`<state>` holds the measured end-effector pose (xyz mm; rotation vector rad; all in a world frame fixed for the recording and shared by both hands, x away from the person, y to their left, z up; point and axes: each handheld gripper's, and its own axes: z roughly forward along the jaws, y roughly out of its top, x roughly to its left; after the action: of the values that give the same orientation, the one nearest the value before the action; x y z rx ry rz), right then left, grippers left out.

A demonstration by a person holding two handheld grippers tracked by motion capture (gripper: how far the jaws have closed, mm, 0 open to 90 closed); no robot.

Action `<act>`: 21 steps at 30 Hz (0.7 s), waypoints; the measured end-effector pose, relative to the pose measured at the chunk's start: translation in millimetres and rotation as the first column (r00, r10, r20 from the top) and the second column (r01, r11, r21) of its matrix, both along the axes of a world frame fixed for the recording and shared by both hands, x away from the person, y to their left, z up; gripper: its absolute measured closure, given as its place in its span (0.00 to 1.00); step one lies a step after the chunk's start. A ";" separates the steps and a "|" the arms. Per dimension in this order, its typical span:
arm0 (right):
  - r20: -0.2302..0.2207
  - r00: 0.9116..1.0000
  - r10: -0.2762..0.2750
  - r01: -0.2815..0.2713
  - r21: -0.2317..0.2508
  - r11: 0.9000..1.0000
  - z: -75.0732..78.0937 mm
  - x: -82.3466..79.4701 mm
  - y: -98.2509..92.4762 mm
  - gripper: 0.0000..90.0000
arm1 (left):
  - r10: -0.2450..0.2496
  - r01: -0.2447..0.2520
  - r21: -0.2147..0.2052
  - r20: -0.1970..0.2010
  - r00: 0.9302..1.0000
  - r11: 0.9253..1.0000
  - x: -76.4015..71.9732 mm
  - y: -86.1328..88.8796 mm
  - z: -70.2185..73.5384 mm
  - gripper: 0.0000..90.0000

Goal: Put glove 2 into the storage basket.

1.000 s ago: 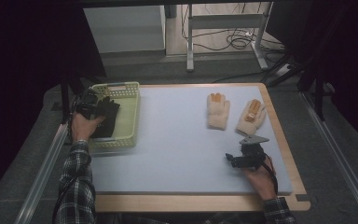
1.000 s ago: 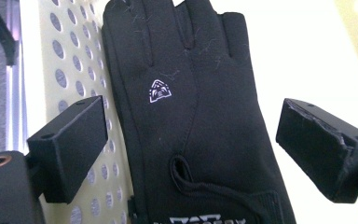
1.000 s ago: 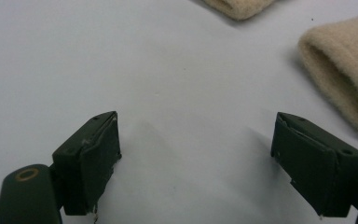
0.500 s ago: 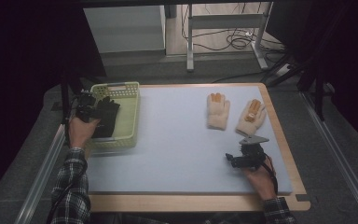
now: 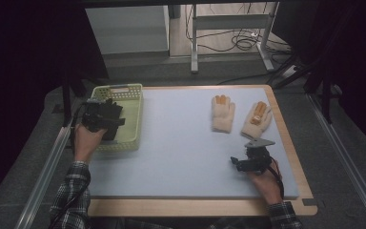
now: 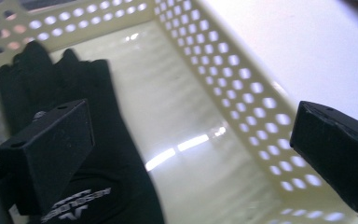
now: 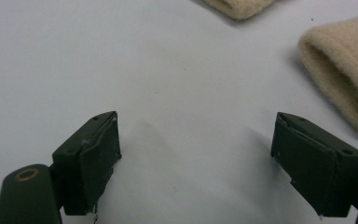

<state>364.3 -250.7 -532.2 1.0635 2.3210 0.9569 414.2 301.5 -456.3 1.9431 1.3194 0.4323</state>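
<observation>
Left gripper [image 6: 186,154] hangs over the basket [image 5: 132,114] at the counter's [image 5: 181,157] left edge; its jaws have just been opening and stand wide with nothing between them. The black glove [image 6: 88,154] lies flat inside the basket, released. Advised: lift clear without snagging the perforated wall. Right gripper [image 7: 193,163] rests wide open and empty, near the two beige gloves [image 5: 223,113] at far right.

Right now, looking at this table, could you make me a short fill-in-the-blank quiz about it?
1. The black glove lies inside the pale yellow ____.
2. The number of cream gloves on the mat is ____.
3. The left claw has just been opening, and between its jaws it holds ____.
4. The right claw rests with its jaws ____.

Missing words: basket; two; nothing; open
</observation>
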 end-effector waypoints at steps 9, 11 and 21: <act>-0.003 1.000 0.002 -0.002 0.001 1.000 0.0 0.5 -0.4 0.17 | -0.103 0.102 0.024 0.036 0.994 0.994 -17.9 -36.9 13.5 0.00; -0.003 1.000 0.002 -0.002 0.002 1.000 -0.1 0.5 -0.4 0.17 | -0.123 0.122 0.027 0.043 0.991 0.992 -21.5 -45.8 15.7 0.00; -0.007 1.000 -0.001 0.001 0.004 1.000 -0.1 0.7 -0.3 0.16 | -0.229 0.227 0.024 0.084 0.970 0.974 -40.3 -90.5 17.3 0.00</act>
<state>364.9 -251.0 -532.2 1.0707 2.3250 0.9600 373.9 211.0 -439.1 2.0360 1.0262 0.4077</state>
